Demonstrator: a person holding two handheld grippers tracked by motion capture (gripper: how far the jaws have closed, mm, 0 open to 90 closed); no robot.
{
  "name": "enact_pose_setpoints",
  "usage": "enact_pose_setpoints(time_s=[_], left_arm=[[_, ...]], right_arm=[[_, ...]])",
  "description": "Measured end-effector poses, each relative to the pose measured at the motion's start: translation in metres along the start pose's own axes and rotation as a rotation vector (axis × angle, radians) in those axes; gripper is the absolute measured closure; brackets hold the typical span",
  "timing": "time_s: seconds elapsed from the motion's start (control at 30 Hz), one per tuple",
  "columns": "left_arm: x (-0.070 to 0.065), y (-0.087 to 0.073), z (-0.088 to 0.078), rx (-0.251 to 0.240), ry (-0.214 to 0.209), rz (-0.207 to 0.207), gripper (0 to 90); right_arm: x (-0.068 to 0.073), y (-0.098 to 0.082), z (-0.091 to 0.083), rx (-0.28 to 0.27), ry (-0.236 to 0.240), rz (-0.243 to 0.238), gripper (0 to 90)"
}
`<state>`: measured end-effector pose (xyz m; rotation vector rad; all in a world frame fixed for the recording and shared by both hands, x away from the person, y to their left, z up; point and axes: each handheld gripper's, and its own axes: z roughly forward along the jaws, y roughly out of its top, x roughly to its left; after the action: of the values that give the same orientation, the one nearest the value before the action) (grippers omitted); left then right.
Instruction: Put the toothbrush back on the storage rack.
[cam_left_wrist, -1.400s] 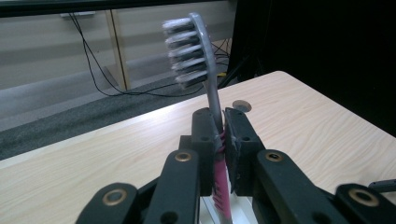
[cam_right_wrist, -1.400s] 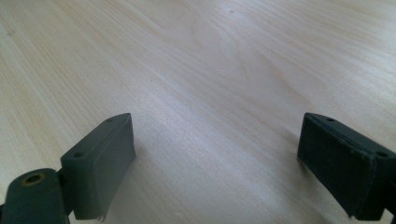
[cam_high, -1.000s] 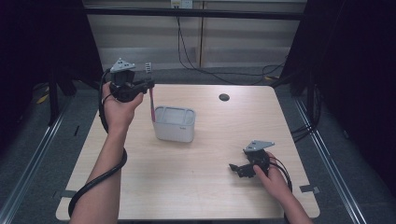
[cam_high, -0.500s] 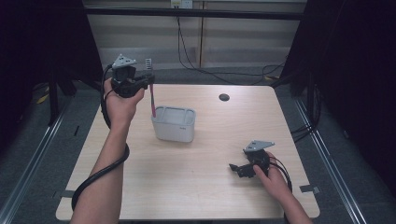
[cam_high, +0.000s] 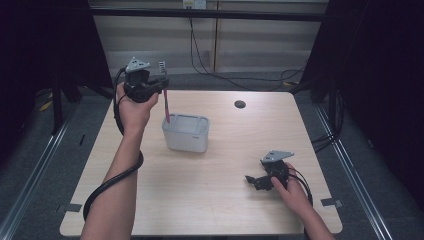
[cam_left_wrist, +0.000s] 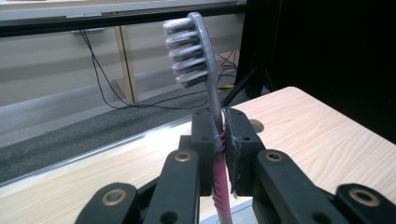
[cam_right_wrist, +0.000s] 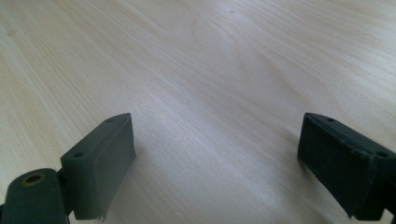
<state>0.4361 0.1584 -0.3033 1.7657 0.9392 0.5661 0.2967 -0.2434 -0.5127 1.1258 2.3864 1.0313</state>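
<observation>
Standing upright, toothbrush (cam_left_wrist: 212, 88) pinched between fingers (cam_left_wrist: 204, 140)

No legible text or label, seemingly, on anything.

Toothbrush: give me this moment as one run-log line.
left gripper: shut on toothbrush | over white cup | right gripper: open, on table

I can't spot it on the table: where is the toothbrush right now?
In the high view the toothbrush hangs at upper left, clamped in the left gripper, its pink handle's tip just above the grey container's left rim.
</observation>
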Motion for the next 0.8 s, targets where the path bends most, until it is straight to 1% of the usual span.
enact_pose_setpoints(time_s=[0.17,0.3,0.4,0.43,0.53,0.6,0.8], left_arm=[[0.001,-0.003,0.002,-0.001,0.007,0.001,83.0],[0.003,-0.009,0.005,0.008,0.016,0.005,83.0],[0.004,-0.013,0.007,0.010,0.021,0.000,83.0],[0.004,-0.014,0.007,0.006,0.026,0.005,83.0],[0.004,-0.017,0.010,0.004,0.024,0.003,82.9],[0.004,-0.018,0.011,0.012,0.026,0.011,82.9],[0.006,-0.025,0.012,0.017,0.032,0.004,82.9]], right_arm=[[0.000,0.000,0.000,0.001,0.000,0.002,10.5],[0.000,0.000,0.000,0.000,0.001,0.001,10.5],[0.000,0.000,0.000,0.002,0.000,0.001,10.5],[0.000,0.000,0.000,0.003,0.001,0.006,10.5],[0.000,0.000,0.000,0.003,0.001,0.006,10.4],[0.000,0.000,0.000,0.002,0.002,0.006,10.5],[0.000,0.000,0.000,0.003,0.003,0.003,10.5]])
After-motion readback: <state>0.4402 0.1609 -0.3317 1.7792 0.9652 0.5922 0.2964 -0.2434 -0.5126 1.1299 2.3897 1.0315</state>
